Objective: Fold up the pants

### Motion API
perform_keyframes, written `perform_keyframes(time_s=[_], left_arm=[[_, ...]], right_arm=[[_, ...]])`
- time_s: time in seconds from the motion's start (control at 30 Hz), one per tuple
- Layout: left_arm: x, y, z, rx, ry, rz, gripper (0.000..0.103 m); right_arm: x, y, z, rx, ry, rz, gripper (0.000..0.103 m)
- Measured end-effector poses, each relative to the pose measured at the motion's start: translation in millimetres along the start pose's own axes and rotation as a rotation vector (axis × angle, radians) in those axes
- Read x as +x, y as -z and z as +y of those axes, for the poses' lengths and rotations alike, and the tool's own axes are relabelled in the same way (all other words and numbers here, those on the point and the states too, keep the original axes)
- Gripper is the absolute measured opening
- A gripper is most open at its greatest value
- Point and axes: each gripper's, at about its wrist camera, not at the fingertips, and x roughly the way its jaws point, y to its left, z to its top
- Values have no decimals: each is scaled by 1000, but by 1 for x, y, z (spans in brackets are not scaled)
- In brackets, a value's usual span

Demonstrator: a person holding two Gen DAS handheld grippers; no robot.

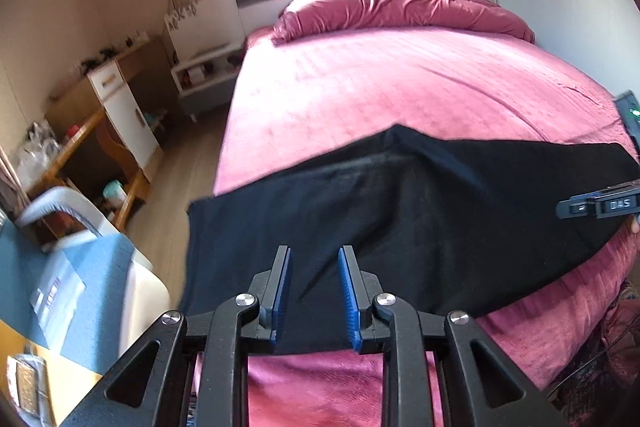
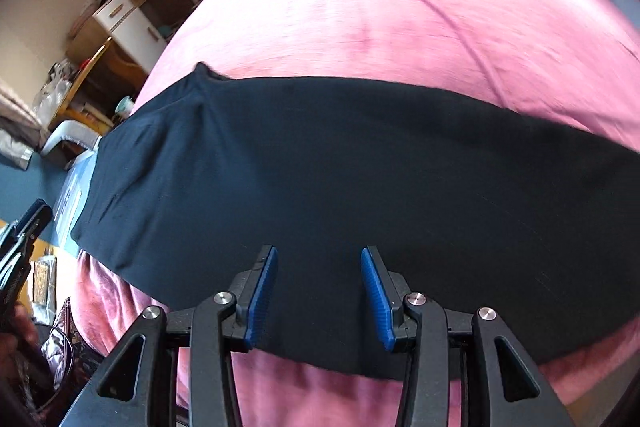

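Containers first: a low white open-shelf unit [image 1: 208, 67] is standing beside the bed w/ small items sitting in its cubbies, too blurred to name; a desk [image 1: 92, 143] w/ cluttered bags on top is sitting further along the wall. The black pants [image 1: 400, 211] are lying flat on the pink bedspread [image 1: 400, 79], near the foot edge of the bed, forming one long dark band. Their long axis is running crosswise to the bed, left to right in both views, w/ one end hanging off the bed's left side over the floor and the other end reaching toward the right gripper [image 1: 600, 205], which is showing at the right edge of the left cam. Which end is waist vs. hems, can't tell. The left gripper [image 1: 314, 291] is hovering above the pants' near edge, blue pads spread apart w/ nothing between them. In the right cam the right gripper [image 2: 319, 297] is also sitting over the pants [image 2: 360, 187], fingers wide apart, nothing clamped. A crumpled pink duvet [image 1: 400, 3] is lying bunched at the headboard end.
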Motion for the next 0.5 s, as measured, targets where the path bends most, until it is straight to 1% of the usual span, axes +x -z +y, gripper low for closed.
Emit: perform_keyframes(time_s=[0.03, 0.1, 0.13, 0.17, 0.23, 0.27, 0.37, 0.4, 0.43, 0.5], left_arm=[[8, 2, 0, -1, 0, 27, 25], [30, 6, 4, -18, 13, 111, 25], [46, 10, 5, -18, 18, 184, 25], [58, 14, 8, -37, 12, 231, 25], [76, 21, 14, -65, 8, 293, 25], [82, 22, 17, -77, 0, 311, 25], [85, 18, 23, -99, -27, 308, 25], [83, 14, 24, -111, -36, 295, 25], [81, 10, 25, -126, -28, 280, 25], [72, 1, 25, -167, 12, 236, 27]], right_arm=[[-2, 4, -7, 17, 5, 0, 44], [-5, 13, -27, 59, 33, 4, 44], [-4, 18, -37, 77, 72, 19, 44], [-4, 22, -46, 96, 93, 28, 44], [-9, 31, -63, 120, 85, 24, 44], [-14, 34, -70, 131, 86, 20, 44], [-37, 43, -101, 211, 28, -35, 44], [-47, 46, -115, 249, 25, -60, 45], [-58, 50, -132, 296, 23, -87, 45], [-77, 62, -168, 407, 14, -136, 45]])
